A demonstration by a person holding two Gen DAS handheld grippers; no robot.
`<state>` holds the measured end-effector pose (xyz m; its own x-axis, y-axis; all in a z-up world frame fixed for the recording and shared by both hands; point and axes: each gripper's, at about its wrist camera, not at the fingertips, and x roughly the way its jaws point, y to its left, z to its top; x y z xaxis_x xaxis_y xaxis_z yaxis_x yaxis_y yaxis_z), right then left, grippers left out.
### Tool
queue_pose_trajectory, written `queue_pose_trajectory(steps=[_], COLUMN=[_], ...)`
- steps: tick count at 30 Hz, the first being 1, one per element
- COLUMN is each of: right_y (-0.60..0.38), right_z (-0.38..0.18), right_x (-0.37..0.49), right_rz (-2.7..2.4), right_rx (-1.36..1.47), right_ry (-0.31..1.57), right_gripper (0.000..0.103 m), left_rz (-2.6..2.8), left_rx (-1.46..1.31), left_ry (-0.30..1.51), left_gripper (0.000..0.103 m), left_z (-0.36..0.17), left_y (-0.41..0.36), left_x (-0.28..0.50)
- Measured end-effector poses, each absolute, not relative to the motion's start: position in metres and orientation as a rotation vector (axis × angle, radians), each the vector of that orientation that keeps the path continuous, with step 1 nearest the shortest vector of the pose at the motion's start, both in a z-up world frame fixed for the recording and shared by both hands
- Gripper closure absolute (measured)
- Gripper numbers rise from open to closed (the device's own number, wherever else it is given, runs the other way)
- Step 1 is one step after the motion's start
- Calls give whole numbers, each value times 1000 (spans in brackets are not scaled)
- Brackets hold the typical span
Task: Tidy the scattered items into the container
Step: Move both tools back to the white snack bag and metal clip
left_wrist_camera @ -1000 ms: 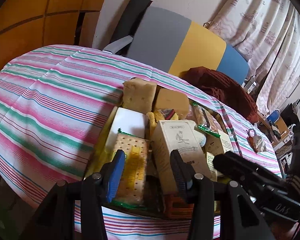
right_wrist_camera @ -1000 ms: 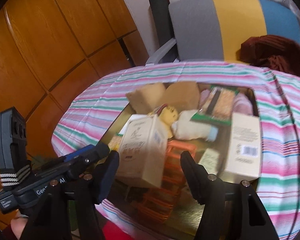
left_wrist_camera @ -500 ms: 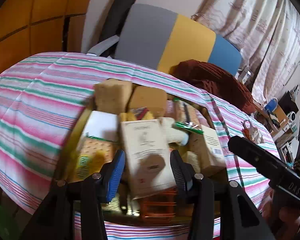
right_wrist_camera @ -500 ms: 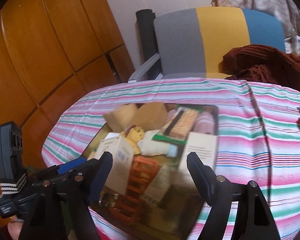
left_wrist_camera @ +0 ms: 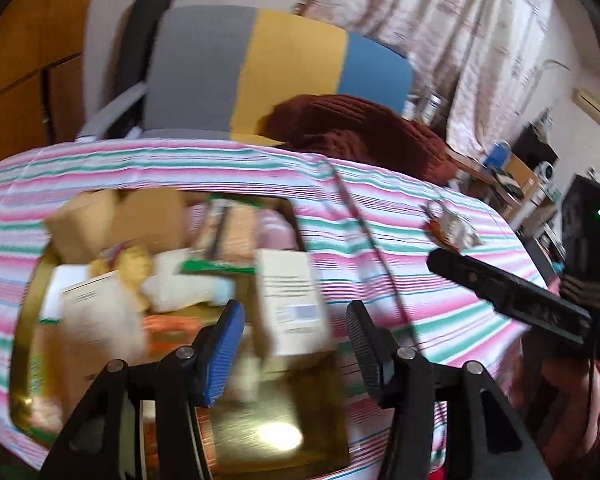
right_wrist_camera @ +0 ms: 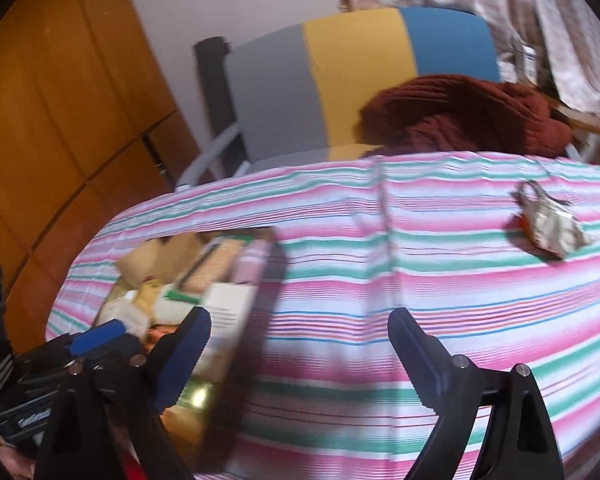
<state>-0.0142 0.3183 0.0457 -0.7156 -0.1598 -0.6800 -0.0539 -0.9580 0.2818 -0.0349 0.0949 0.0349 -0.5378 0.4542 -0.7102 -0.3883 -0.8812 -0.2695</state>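
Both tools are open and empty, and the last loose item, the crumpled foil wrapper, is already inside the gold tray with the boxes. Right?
Not quite. The crumpled foil wrapper is not in the gold tray; it lies out on the striped tablecloth, well to the right of it, as the right wrist view shows. The rest holds: left tool and right tool are open and empty.

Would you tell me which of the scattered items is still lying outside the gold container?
The crumpled silvery wrapper, alone on the striped tablecloth; everything else sits inside the gold container.

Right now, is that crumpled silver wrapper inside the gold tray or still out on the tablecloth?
Out. The wrapper lies alone on the striped tablecloth, well apart from the tray.
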Motion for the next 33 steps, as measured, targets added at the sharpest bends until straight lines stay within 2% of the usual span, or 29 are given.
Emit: queue_pose_trajectory(steps=[3,8,15,21,25,29,33], right_y=[366,454,587,612,603,559,553], right_z=[52,63,30,2,-9,3,26], right_x=[-18,-35,-72,-100,-104,-103,-93], right_rz=[-2861,-3060,-3007,-2919,-2772,-2563,-2573], right_rx=[1179,1234,1368,1436,1418,1297,1091], right_ry=[-488,-456,-788,-789,-905,-859,-950], right_gripper=[12,11,11,11,10,10,11], left_rz=[2346,2245,2122,2101,2106,2117,2123], left_rx=[-1140,-1144,-1229,-1256,-1286,-1288,-1300], left_ry=[-56,55,114,137,95,47,48], left_gripper=[49,48,48,48,48,48,48], left_z=[37,34,10,-3,-12,-16,-19], left_y=[130,200,269,283,283,286,289], left_x=[-38,-47,-58,-67,-73,-78,-81])
